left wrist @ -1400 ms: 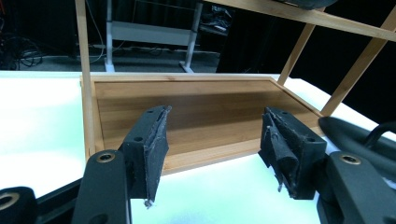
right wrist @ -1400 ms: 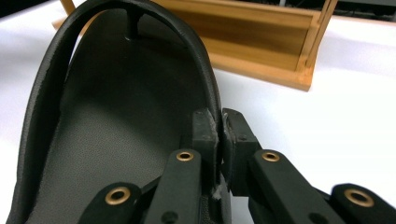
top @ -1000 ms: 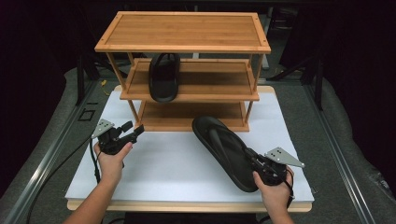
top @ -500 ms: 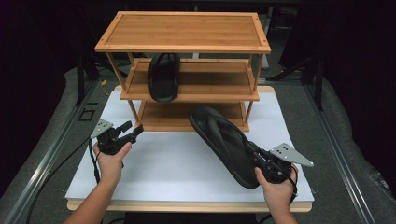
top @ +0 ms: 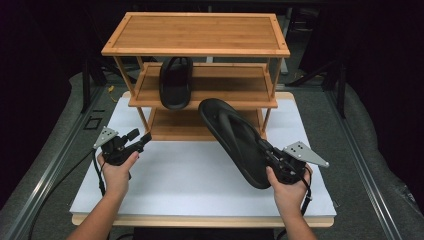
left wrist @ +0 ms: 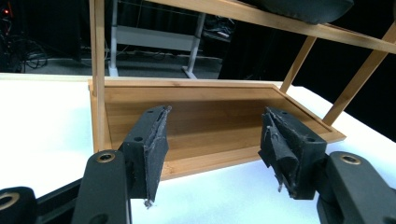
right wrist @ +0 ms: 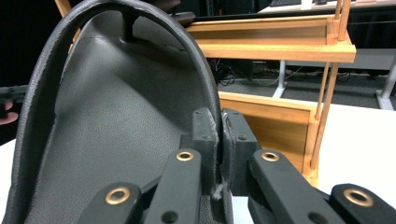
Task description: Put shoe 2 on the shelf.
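From the high view, the right claw (top: 270,152) is gripping the heel edge of a black flip-flop (top: 235,135), which is being held off the white tabletop (top: 200,175) and tilting with its toe end pointing up toward the front of the middle shelf (top: 210,102) of a wooden rack (top: 197,32). That view is also showing a second flip-flop (top: 175,82) lying on the middle shelf, toward its left side, with one end hanging a little over the front edge. The right gripper view is giving what the high view is not: the two jaws are pressing tight on the thin rim of the flip-flop (right wrist: 116,116), and its grey footbed and strap are curving up and away in front of the camera, with the rack's right-hand posts behind. The left gripper view is looking at the bottom shelf (left wrist: 210,116), which is sitting low on the tabletop, and it is showing the left claw (left wrist: 212,140) standing released, jaws wide apart with nothing between them; in the high view this claw (top: 142,140) is hovering just in front of the rack's left front leg. Compared with a second ago, the held flip-flop is riding higher and its toe is reaching closer to the middle shelf, while the left hand (top: 117,170) is keeping its place.
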